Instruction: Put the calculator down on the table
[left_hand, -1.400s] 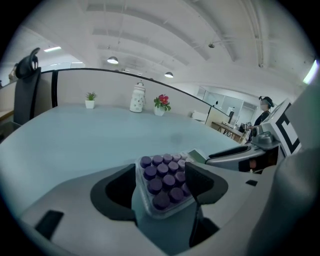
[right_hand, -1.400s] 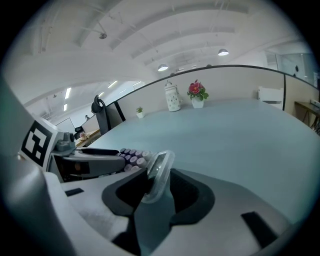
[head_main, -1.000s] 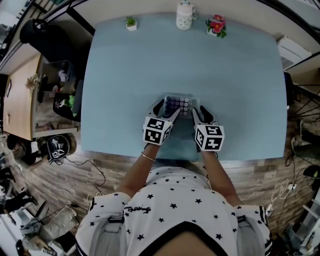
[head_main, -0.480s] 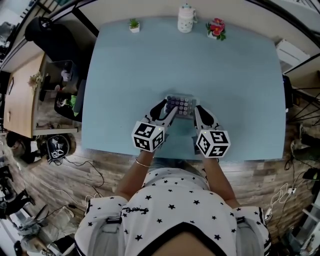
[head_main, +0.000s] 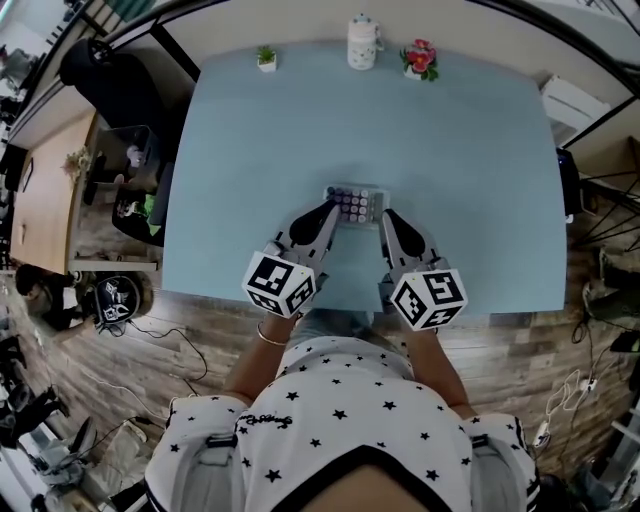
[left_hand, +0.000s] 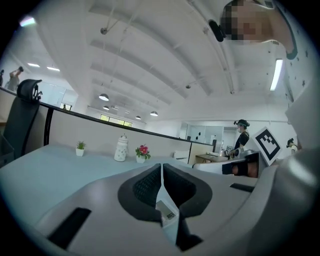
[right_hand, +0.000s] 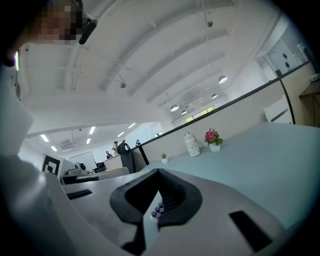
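Note:
The calculator (head_main: 355, 203), pale with purple keys, is over the near middle of the light blue table (head_main: 450, 150). My left gripper (head_main: 333, 213) has just been closing and is shut on its left near corner. In the left gripper view a thin white edge with a sticker (left_hand: 164, 212) sits pinched between the dark pads (left_hand: 145, 187). My right gripper (head_main: 385, 218) has also just closed, on the right near corner. The right gripper view shows purple keys (right_hand: 156, 214) in its jaw gap. Both grippers point almost level. Whether the calculator touches the table is hidden.
At the table's far edge stand a small green plant (head_main: 265, 58), a white jar (head_main: 362, 42) and a pot of red flowers (head_main: 418, 58). A black chair (head_main: 110, 80) and a cluttered side desk (head_main: 50, 190) are on the left. The table's near edge (head_main: 350, 300) runs under my hands.
Both grippers lay open beside the calculator; they have shut on its near corners and risen toward the head camera, so their marker cubes look larger.

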